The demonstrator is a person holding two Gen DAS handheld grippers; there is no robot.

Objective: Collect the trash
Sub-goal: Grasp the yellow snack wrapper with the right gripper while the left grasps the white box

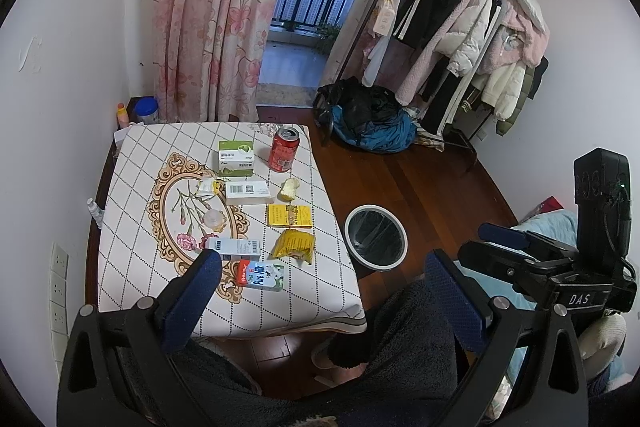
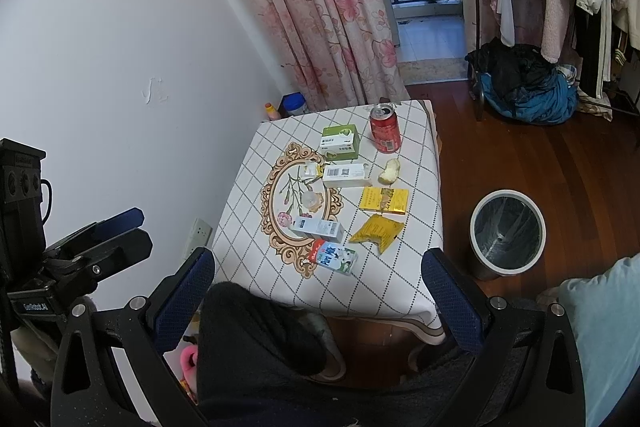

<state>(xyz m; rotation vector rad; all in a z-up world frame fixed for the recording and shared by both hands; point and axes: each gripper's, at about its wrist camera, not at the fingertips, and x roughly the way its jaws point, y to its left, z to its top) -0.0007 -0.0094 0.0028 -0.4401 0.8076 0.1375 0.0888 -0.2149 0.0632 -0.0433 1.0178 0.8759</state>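
Well back from the table [image 1: 132, 163], both grippers hang above a dark fleece lap; the left gripper [image 1: 320, 291] has its blue-padded fingers spread wide and empty, and the right gripper [image 2: 318, 287] likewise stands apart, holding nothing; each shows in the other's view, off to the side. On the checked cloth lies the trash: one red can [image 1: 285, 149] upright at the far edge; one green box [image 1: 236, 157]; two white cartons [image 1: 247, 193] [image 1: 234, 247]; one milk carton [image 1: 260, 275] nearest; one yellow flat pack [image 1: 289, 215]; one crumpled yellow wrapper [image 1: 294, 245]; one bitten piece of food [image 1: 290, 188]; a few small scraps near the floral medallion. One lined bin [image 1: 376, 237] stands on the wooden floor just beside the table's right side; beyond are a clothes rack [image 1: 452, 27], a heap of dark and blue fabric [image 1: 368, 119] and a pink curtain [image 1: 208, 15].
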